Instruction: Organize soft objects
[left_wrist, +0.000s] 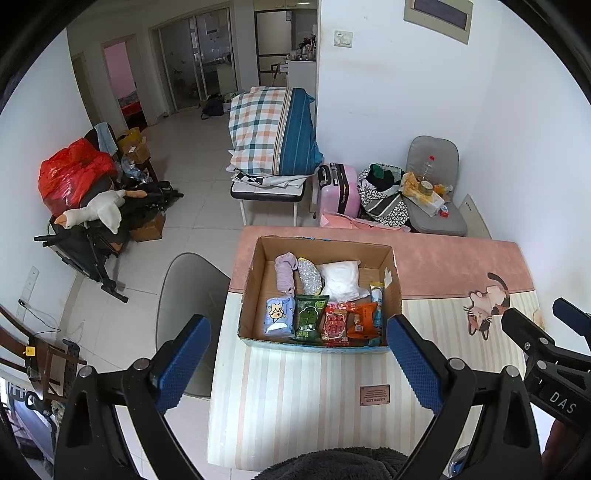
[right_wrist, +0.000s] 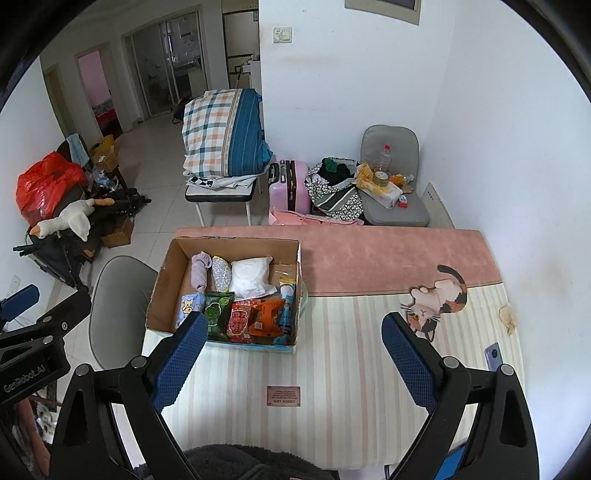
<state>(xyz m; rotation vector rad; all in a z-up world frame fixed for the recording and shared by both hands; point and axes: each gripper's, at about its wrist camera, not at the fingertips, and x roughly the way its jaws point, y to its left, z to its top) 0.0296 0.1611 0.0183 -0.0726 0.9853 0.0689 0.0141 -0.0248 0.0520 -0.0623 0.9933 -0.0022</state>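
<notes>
1. Cardboard box, open-topped, stood on the striped table mat, toward the mat's left edge; its long axis ran left to right, parallel to the mat's near edge.
2. Back row in the box, from its left wall: lilac rolled cloth, long axis running front to back; silver glitter pouch, likewise front to back; white pillow pack, tilted slightly.
3. Front row in the box, from its left wall: blue cartoon tissue pack, green snack bag, red snack bag, orange snack bag, all standing on edge with faces toward the cameras. A slim blue-and-white packet stood against the box's right wall, its lower part hidden by the orange bag; printed text on all packs too small to read.
4. Left gripper hung before the box's near wall, fingers spread wide, holding nothing.
5. Right gripper hung to the right of the box above the mat, fingers spread wide, holding nothing.
6. Cat picture lay on the mat well right of the box.
7. Phone, right of the box at the mat's edge, partly cut off by the right gripper's body.
</notes>
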